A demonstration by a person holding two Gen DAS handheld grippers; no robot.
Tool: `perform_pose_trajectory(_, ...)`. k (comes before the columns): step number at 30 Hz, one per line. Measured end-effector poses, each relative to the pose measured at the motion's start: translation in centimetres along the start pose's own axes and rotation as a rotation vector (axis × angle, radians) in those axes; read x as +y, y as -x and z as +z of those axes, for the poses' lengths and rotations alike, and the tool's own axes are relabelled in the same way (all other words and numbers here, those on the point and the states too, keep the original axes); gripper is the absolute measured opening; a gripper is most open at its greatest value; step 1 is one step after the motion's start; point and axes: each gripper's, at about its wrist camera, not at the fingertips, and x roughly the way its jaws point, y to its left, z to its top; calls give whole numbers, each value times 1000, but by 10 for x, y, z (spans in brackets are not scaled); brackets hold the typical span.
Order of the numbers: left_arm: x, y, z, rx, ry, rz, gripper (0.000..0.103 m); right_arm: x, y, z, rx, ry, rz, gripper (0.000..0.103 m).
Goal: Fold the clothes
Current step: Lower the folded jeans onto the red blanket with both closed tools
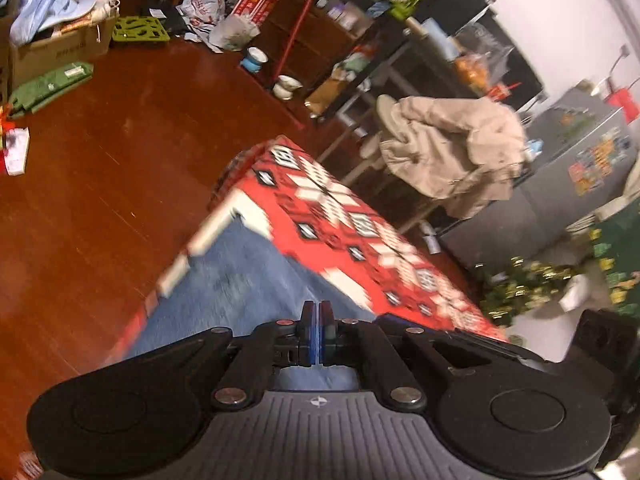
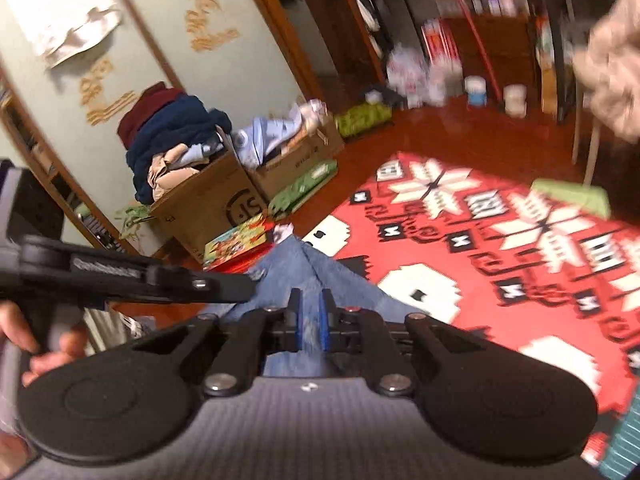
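Red patterned worktop cloth (image 2: 480, 240) carries blue denim jeans (image 2: 296, 264). Left tongs (image 1: 319, 312) are pressed together, denim spread just beyond their tips. Right tongs (image 2: 310, 308) pinch a denim fold between blue pads.

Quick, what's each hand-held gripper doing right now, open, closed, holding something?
Left hand-held gripper: closed on the jeans.
Right hand-held gripper: closed on the jeans.

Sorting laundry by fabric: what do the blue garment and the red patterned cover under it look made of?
Blue garment: probably denim, matte, faded blue with a stitched seam. Red patterned cover: seems a soft woven or knitted blanket, matte, with blocky white and black motifs; blur leaves it open.
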Motion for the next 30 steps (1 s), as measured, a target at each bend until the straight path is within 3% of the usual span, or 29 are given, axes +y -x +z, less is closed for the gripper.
perform_pose_trajectory(6, 23, -33, 27, 67, 67, 28, 0, -37, -70, 20, 59, -272, 65, 10)
perform_pose_trajectory(9, 27, -45, 29, 101, 65, 49, 1, -40, -96, 15, 101, -301, 43, 9)
perform_pose_trajectory(11, 25, -51, 31, 100, 53, 55, 1, -44, -104, 13, 103, -299, 15, 0)
perform_pose_trajectory(19, 12, -63, 35, 97, 9, 76, 0, -72, -89, 8, 107, -291, -6, 0)
perform_pose_trajectory(22, 3, -58, 38, 81, -7, 65, 0, -81, -70, 8, 89, -293, -61, 3)
perform_pose_trajectory(26, -13, -41, 43, 51, -19, -6, 0, -87, -47, 11, 45, -309, 23, 3)
perform_pose_trajectory(30, -27, -44, 33, 137, -79, 15, 0, -77, -52, 6, 102, -243, 50, 7)
